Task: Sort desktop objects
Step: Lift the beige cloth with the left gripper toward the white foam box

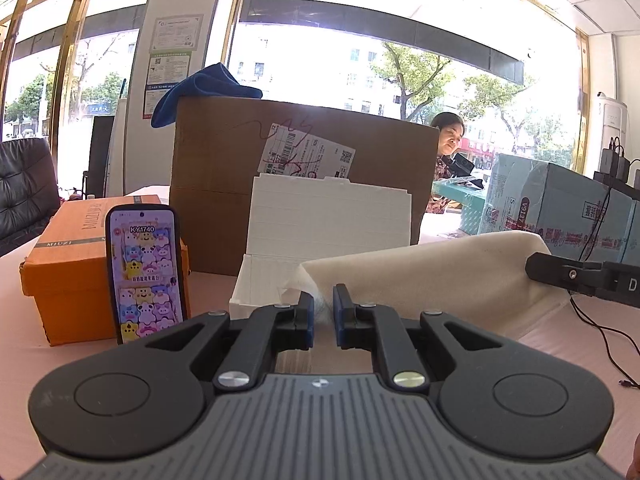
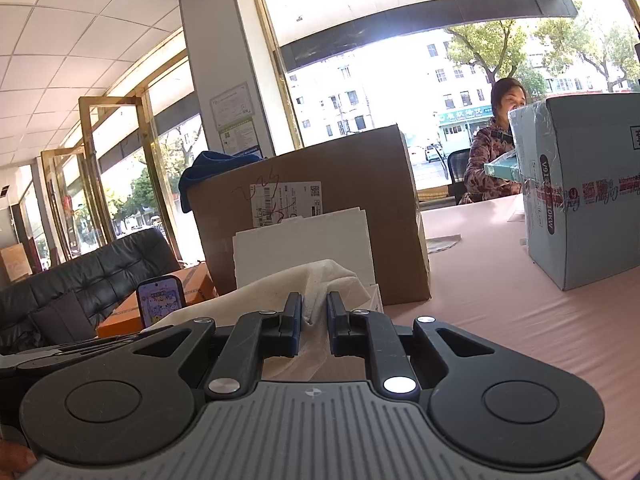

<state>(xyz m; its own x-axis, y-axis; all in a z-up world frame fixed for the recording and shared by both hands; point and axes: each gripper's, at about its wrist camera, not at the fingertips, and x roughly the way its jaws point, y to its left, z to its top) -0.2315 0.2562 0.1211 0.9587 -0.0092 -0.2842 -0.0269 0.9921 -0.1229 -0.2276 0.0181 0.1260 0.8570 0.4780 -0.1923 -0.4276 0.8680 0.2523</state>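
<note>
A cream cloth [image 1: 440,268] hangs stretched above the pink table [image 1: 24,360]. My left gripper [image 1: 323,308] is shut on one of its corners, the fabric bunched between the blue pads. At the right edge of the left wrist view, my right gripper [image 1: 538,267] grips the cloth's far end. In the right wrist view my right gripper [image 2: 314,312] is shut on a crumpled corner of the cloth [image 2: 276,286], which runs off to the left. A white foam box [image 1: 328,220] stands open just behind the cloth, partly hidden by it.
A phone [image 1: 146,276] with a lit screen leans on an orange box [image 1: 68,248] at the left. A big cardboard box [image 1: 224,152] with a blue towel [image 1: 204,88] on top stands behind. A light blue carton [image 1: 560,208] and a black cable [image 1: 600,336] are at the right. A person [image 1: 450,140] sits beyond.
</note>
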